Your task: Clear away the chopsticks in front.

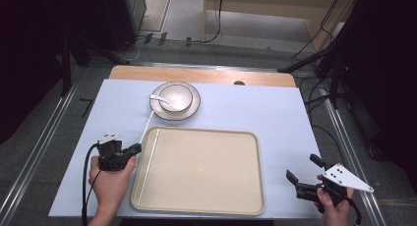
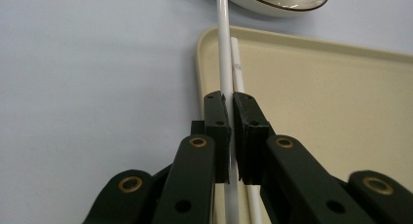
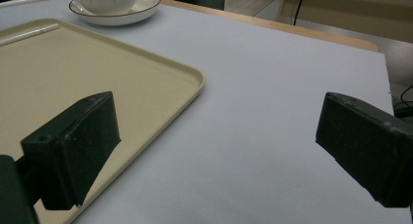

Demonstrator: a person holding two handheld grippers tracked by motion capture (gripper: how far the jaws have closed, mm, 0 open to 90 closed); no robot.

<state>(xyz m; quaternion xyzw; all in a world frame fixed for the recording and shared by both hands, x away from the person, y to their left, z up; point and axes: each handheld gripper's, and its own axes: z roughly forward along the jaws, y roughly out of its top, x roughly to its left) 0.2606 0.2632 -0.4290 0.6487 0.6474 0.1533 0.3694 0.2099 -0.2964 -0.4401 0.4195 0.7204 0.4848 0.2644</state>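
white chopstick [image 2: 225, 63] clamped between the closed left gripper [image 2: 231, 114] pads, running ahead past the beige tray [image 2: 341, 97] edge toward the plate [image 2: 277, 2]; second chopstick [image 2: 237, 68] just beside, inside the tray. right gripper [image 1: 305, 173] wide open, empty, off the tray's other side. from above: bowl [image 1: 175, 97] and spoon [image 1: 162, 100] on the plate, pale blue tabletop [image 1: 255, 108], cables on the floor.

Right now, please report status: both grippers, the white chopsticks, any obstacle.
Left gripper shut on one thin white chopstick, over beige tray's left rim. Second white chopstick lies inside tray. Right gripper open, empty, over blue table cover. Nothing in the way.
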